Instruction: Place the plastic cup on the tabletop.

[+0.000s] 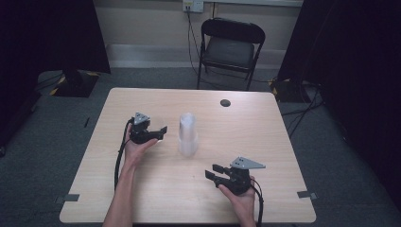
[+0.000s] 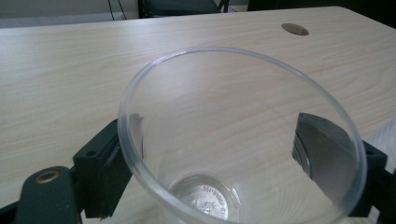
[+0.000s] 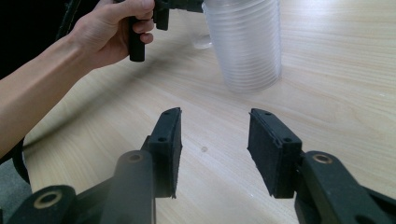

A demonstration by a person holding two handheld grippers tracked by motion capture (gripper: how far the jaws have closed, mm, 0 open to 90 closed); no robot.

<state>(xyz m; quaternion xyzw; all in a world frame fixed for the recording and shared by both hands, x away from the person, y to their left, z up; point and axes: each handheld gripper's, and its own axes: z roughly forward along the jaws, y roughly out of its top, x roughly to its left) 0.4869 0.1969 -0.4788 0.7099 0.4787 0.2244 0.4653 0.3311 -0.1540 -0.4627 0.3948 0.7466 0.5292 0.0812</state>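
A single clear plastic cup [image 2: 233,135] stands upright on the wooden table [image 1: 156,198] between the jaws of my left gripper [image 2: 222,140]. The jaws stand wide on either side of it and the pads do not visibly press the wall. In the high view that gripper [image 1: 158,132] is left of centre, and just to its right stands a tall stack of clear cups [image 1: 187,135]. My right gripper [image 1: 211,171] rests near the front right, open and empty, pointing toward the stack [image 3: 245,42]. From the right gripper view [image 3: 215,149] the single cup [image 3: 201,41] shows behind the stack.
A dark round hole [image 1: 225,102] sits in the tabletop at the back right. A black folding chair [image 1: 230,47] stands beyond the table's far edge. Grey tape marks [image 1: 306,194] lie at the front corners.
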